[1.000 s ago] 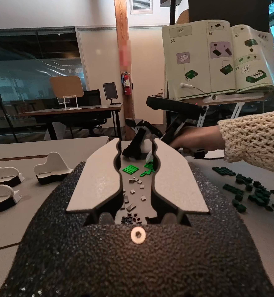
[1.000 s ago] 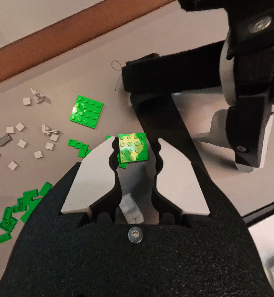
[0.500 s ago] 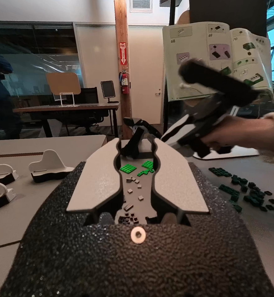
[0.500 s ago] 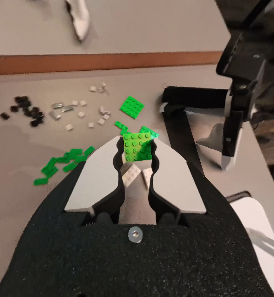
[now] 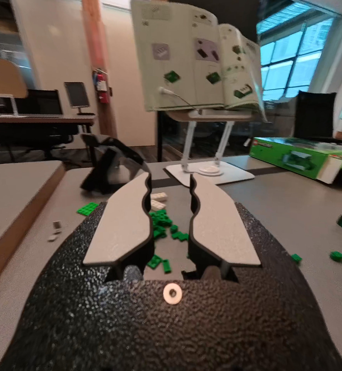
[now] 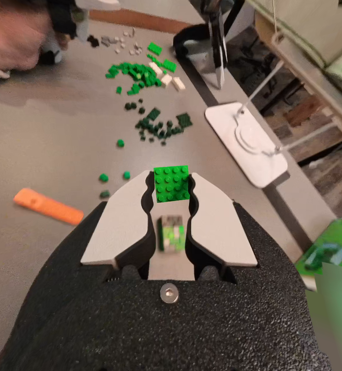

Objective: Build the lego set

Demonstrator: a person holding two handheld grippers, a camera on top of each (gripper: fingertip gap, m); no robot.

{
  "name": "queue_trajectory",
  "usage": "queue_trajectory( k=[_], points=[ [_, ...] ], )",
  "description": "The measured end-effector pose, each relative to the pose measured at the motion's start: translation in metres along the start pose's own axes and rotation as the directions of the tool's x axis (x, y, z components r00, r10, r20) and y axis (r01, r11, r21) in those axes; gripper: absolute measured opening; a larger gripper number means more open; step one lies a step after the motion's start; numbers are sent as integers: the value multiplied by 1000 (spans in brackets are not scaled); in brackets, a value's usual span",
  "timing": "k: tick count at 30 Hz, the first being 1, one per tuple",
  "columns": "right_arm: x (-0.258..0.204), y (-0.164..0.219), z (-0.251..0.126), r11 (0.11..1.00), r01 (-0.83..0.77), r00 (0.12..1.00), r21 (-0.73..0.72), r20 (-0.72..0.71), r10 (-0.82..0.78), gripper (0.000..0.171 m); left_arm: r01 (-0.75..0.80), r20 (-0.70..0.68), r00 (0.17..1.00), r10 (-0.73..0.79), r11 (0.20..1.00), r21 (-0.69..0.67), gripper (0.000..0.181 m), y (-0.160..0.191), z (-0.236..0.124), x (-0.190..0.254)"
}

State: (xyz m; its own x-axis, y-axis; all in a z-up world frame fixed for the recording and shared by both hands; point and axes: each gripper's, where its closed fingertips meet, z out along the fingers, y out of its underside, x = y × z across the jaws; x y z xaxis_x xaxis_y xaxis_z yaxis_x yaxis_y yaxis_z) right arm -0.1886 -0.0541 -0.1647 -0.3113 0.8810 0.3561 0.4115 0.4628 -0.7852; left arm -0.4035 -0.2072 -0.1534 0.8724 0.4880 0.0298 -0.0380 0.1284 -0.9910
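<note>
My right gripper (image 6: 171,176) is shut on a bright green square plate (image 6: 171,183) and holds it above the grey table. Below it, between the fingers, a small green-and-white built block (image 6: 171,233) sits on the table, blurred. My left gripper (image 5: 170,180) is open and empty, above a pile of bright green pieces (image 5: 162,222). Two white bricks (image 5: 158,200) lie just beyond that pile. Another bright green square plate (image 5: 86,208) lies to the left. The open instruction booklet (image 5: 196,60) stands on a white stand (image 5: 208,174) behind.
A dark green pile (image 6: 160,126) and the bright green pile (image 6: 136,74) lie ahead in the right wrist view. An orange tool (image 6: 47,206) lies at the left. A green box (image 5: 298,162) sits at the far right. A black holder (image 5: 109,162) stands at the back left.
My right gripper has pulled back and swung right with the green plate in it, now over the built block. My left gripper has swung right, from the grey pieces to the bright green pile.
</note>
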Motion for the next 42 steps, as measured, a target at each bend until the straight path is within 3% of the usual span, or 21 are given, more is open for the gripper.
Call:
queue_trajectory(
  k=[3,7,16,23,32,42],
  points=[
    [-25,37,-27,1000,-6,999,-4,34,6,32,-37,-98,995,35,999,-14,38,4,4,28],
    [-59,69,-32,1000,22,995,-21,95,-19,32,-102,-132,986,100,995,-4,39,4,2,39],
    [-94,74,-20,996,91,974,8,209,-90,32,-134,-174,977,126,990,-33,38,10,8,48],
    [-104,80,-19,993,110,961,-35,260,-97,32,-206,-227,955,189,977,-54,37,17,10,63],
    [-108,85,-17,987,140,953,-75,280,-114,32,-194,-233,956,176,980,-55,36,17,10,63],
    [-116,85,-15,977,198,902,-79,405,-151,32,-201,-240,954,181,978,-62,35,18,12,65]
  ],
)
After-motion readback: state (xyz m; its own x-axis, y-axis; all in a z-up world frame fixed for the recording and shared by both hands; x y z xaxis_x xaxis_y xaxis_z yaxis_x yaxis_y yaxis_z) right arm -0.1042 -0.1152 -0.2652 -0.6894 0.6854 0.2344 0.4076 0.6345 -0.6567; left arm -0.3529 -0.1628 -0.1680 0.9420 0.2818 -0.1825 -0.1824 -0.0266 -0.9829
